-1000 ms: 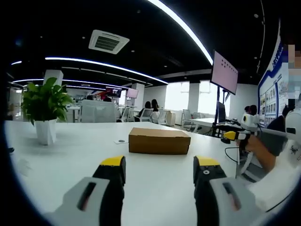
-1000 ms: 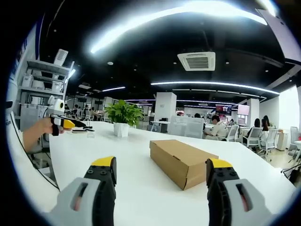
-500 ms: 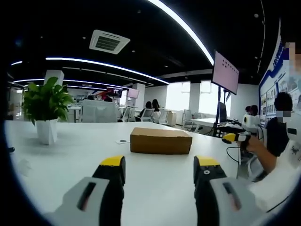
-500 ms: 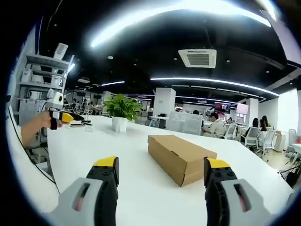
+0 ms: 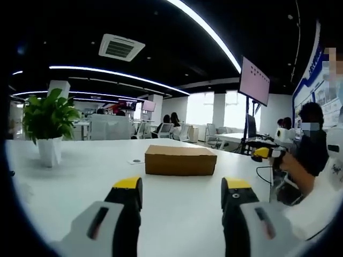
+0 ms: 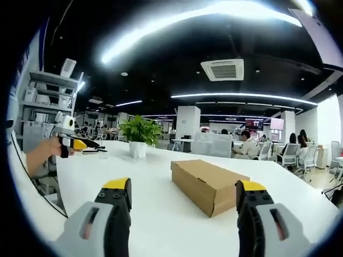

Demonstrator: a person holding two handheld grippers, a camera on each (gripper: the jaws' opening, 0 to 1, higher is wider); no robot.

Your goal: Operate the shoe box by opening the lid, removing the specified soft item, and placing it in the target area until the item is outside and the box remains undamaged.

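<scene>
Left gripper view: left claw [image 5: 182, 187] jaws spread wide apart, nothing between them, held over the white counter [image 5: 80, 176]. Shoe box [image 5: 180, 160] sits closed on the counter, straight ahead of the claw and well apart from it, long side facing the claw, lid flat. Small round item [image 5: 137, 160] on the counter just left of the box, too small to identify. Potted plant [image 5: 48, 126] in a white pot stands far off to the left of the claw, well apart from the box. Right claw [image 5: 262, 153] comes in from the right, held in a person's hand [image 5: 292, 166], yellow tip, level with the box but clear of it; whether it's apart isn't readable from here. Monitor on a stand [image 5: 253, 83] behind it

Right gripper view: right claw [image 6: 185, 190] jaws wide apart, empty, above the counter [image 6: 155, 214]. Shoe box [image 6: 209, 184] lies ahead, a bit right of the claw's centreline, turned corner-on, lid shut, not touched by either jaw. Potted plant [image 6: 140, 136] further back, left of the box. Left claw [image 6: 75, 143] enters from the left in a hand [image 6: 45, 155], near the counter edge, far from the box. Seated people and office chairs in the background right
</scene>
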